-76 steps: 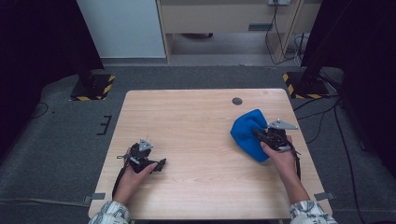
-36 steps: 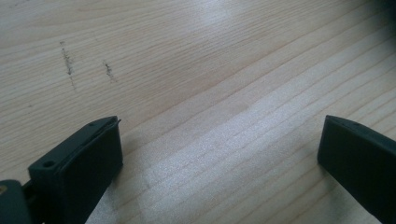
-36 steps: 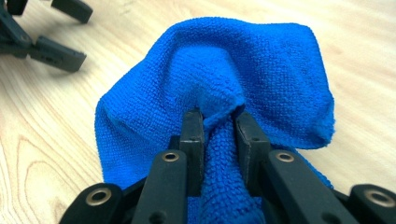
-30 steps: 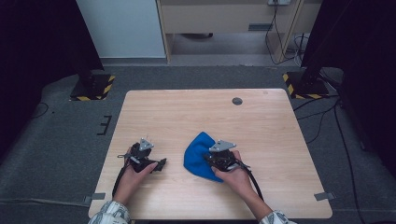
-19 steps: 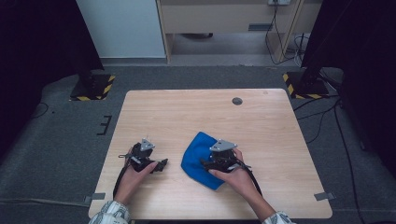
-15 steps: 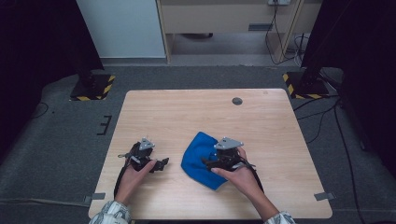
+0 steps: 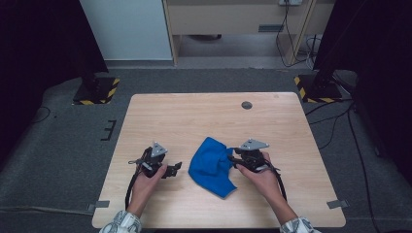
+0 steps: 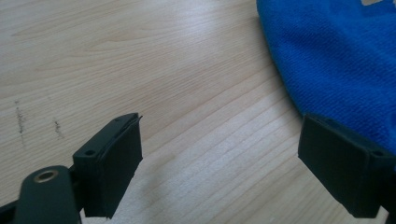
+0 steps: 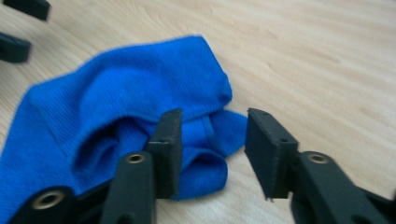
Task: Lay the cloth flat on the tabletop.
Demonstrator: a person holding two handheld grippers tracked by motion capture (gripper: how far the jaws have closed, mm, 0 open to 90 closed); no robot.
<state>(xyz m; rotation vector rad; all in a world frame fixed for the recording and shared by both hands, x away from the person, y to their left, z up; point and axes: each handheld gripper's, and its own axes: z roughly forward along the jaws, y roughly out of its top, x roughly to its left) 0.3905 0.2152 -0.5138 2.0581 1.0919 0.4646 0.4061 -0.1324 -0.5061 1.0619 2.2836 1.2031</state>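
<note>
A crumpled blue cloth (image 7: 211,165) lies on the wooden table (image 7: 194,116), near its front middle. My right gripper (image 7: 234,159) sits at the cloth's right edge. In the right gripper view a fold of the cloth (image 9: 116,107) lies under the partly open right gripper (image 9: 212,140); its jaws have just been closing and do not press on the fold. My left gripper (image 7: 176,167) rests just left of the cloth. In the left gripper view the left gripper (image 8: 219,158) stands wide; its jaws have just been closing a little, with bare wood between them and the cloth (image 8: 336,60) beside the right jaw.
A round cable hole (image 7: 247,105) sits near the table's far edge. Black stands on striped bases (image 7: 97,92) (image 7: 316,87) flank the table on the floor. The left gripper's jaws (image 9: 18,32) show at the top left of the right gripper view.
The right gripper dragged the cloth from the table's right side to the front middle, then slid right to the cloth's edge. The left gripper edged toward the cloth.
</note>
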